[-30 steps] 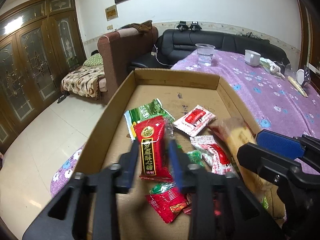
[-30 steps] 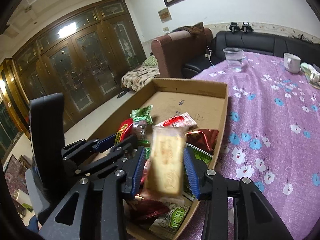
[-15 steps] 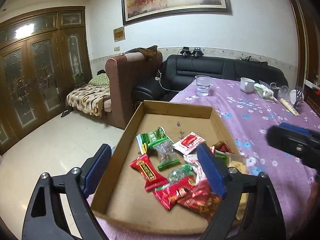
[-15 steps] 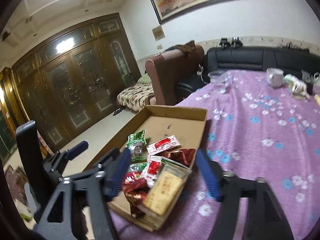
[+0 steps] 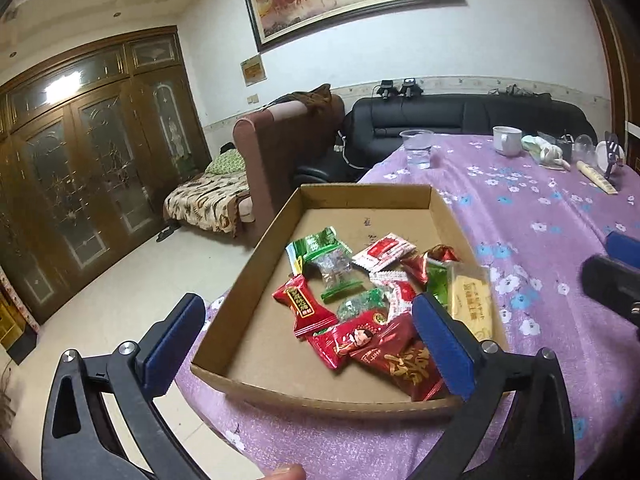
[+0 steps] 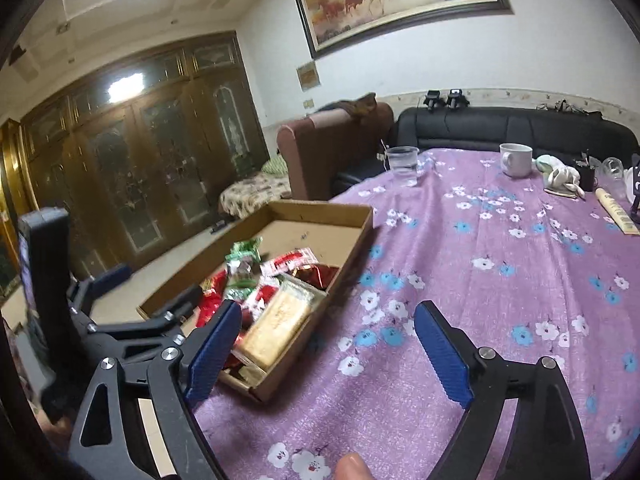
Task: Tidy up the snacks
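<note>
Snacks lie piled in the cardboard box at mid-frame. We hold both fingers spread wide, gripping nothing; the box overhangs the surface edge, so a careless nudge could tip it off.

Matt brown cardboard tray, glossy foil snack wrappers (crinkled), purple flowered cloth, ribbed blue pads.

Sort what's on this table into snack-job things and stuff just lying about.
Job: cardboard tray, red candy packet, green packet, biscuit pack.

Lying about: plastic cup, white mug, purple tablecloth.
</note>
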Demonstrator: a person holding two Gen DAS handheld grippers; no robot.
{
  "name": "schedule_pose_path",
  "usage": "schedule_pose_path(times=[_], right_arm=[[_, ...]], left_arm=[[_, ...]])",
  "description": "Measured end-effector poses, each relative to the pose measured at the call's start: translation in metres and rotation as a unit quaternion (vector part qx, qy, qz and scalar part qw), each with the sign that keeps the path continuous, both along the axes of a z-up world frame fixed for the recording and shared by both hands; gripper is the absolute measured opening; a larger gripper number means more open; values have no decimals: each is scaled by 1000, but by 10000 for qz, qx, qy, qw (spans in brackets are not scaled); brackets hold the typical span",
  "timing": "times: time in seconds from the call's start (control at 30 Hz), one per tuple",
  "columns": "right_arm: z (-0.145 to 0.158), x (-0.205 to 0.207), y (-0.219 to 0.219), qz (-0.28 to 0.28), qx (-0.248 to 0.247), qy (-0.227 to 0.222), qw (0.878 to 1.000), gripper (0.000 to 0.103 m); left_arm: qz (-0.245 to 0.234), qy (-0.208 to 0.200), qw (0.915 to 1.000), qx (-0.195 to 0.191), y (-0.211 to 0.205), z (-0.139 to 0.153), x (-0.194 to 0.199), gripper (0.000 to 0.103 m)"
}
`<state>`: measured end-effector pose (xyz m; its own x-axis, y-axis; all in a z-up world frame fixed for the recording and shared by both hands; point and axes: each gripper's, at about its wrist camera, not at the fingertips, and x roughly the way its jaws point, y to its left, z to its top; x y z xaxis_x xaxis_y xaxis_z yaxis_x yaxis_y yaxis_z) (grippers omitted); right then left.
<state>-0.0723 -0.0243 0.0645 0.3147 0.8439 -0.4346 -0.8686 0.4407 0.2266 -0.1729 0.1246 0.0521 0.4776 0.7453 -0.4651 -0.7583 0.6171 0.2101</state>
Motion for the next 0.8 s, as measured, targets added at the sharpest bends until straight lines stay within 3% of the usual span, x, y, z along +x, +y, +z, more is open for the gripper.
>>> schedule_pose_path(times=[0.13,0.23,0.8], right_arm=[[3,-10,-4,-68,107,-403,9991,101],[2,-10,-3,43,159,-323,9993,102],[-3,-9,-1,186,130,-207,9995,102]], left_arm=[[216,99,9994,-259,12,-6,4,103],[322,177,9981,-491,22,-11,6,103],[547,186,9976,-374,28,-15,-4,103]])
